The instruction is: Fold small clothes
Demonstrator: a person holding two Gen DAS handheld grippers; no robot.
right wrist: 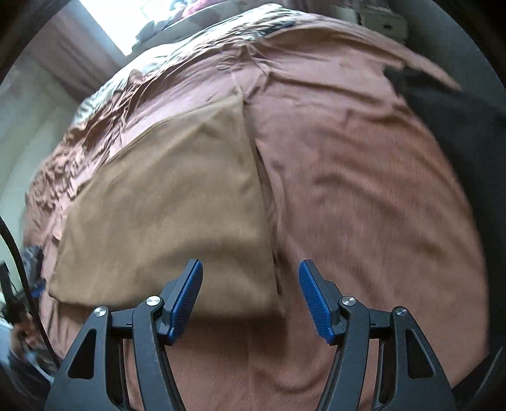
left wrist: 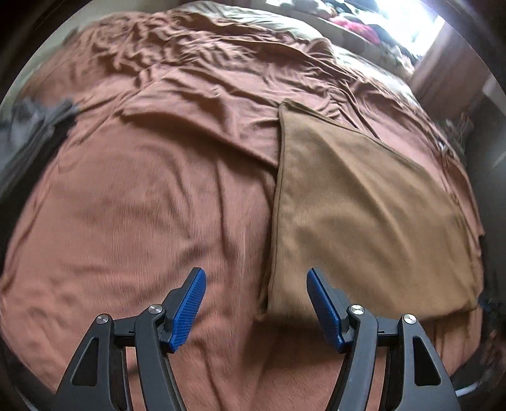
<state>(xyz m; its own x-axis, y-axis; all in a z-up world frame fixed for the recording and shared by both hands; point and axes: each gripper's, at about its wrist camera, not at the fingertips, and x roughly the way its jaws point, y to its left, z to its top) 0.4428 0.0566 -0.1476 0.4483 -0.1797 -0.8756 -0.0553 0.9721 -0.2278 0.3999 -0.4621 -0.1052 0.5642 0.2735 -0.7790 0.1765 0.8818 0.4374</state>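
Note:
A tan folded cloth (left wrist: 363, 205) lies flat on the rust-brown bedspread (left wrist: 142, 205); in the right wrist view the cloth (right wrist: 177, 205) sits left of centre. My left gripper (left wrist: 256, 276) is open and empty, hovering above the cloth's near left corner. My right gripper (right wrist: 249, 268) is open and empty, hovering above the cloth's near right edge. Both views are motion-blurred.
The bedspread (right wrist: 363, 189) is wrinkled toward the far side. A grey garment (left wrist: 38, 126) lies at the bed's left edge. A dark item (right wrist: 442, 104) lies at the far right. A bright window (left wrist: 411, 22) and clutter are beyond the bed.

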